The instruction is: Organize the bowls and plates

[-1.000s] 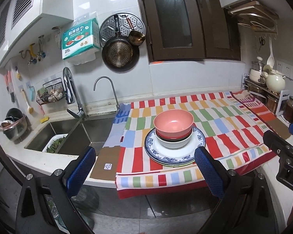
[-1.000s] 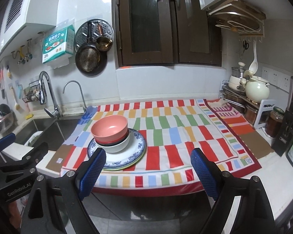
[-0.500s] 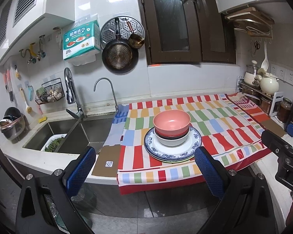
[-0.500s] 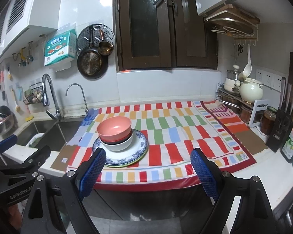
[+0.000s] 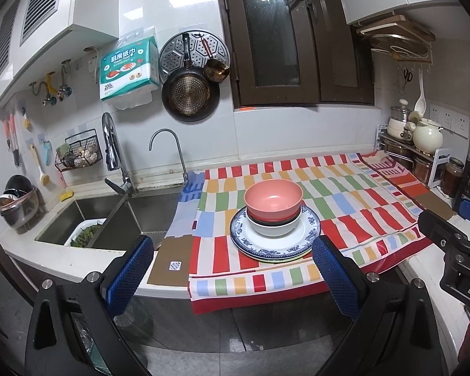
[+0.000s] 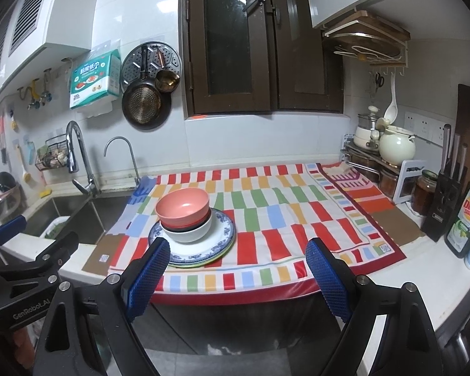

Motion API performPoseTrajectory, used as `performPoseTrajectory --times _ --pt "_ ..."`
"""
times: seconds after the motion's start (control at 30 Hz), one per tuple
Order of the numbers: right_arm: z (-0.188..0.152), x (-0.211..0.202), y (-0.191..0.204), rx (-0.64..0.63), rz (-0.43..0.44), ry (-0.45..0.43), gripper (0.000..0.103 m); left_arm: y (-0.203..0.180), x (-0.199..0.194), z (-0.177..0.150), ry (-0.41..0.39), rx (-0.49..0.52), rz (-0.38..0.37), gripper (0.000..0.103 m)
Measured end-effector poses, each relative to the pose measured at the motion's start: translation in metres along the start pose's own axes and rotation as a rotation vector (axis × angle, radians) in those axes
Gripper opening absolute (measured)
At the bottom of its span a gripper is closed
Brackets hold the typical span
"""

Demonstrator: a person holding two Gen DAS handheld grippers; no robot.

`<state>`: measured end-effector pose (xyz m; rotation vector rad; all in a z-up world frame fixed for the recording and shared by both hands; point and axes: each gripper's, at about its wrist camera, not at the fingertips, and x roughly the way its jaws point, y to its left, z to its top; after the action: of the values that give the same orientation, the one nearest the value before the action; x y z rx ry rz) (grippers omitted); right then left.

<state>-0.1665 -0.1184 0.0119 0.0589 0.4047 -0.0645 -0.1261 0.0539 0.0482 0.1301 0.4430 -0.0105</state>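
The left gripper is being held out in front of the counter edge with its two blue-padded fingers spread wide apart, and nothing is being gripped between them. The right gripper is likewise being held short of the counter, its fingers set far apart and nothing clamped. Both are being kept clear of the dishes; no contact is being made.

In the left wrist view, part of the right gripper is being seen at the right edge, and in the right wrist view the left gripper is being seen at the lower left.

Beyond the fingers, a stack of dishes is being carried by the striped cloth near its front edge, toward the sink side. At the bottom, a blue-rimmed plate is being supported by at least one more plate, whose greenish rim is being shown just beneath it. On the plate a white bowl is being used as the base of a nest of bowls; a dark bowl and a red one are being shown only as thin rims above it, and a pink bowl is being carried on top, upright.

To the left of the cloth, the sink is being seen with two taps behind it. On the wall above, a frying pan is being hung beside a pack of paper towels. At the far right of the counter, a cream pot and a bottle of dish soap are being kept.
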Motion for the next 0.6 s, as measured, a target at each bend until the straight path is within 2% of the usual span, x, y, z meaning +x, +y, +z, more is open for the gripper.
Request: performPoseTrajectory --times 0.6 --pt "0.0001 -0.0013 0.0001 -0.005 -0.002 0.004 0.089 0.0019 0.0002 0.0004 -0.003 0.002 -0.006 0.103"
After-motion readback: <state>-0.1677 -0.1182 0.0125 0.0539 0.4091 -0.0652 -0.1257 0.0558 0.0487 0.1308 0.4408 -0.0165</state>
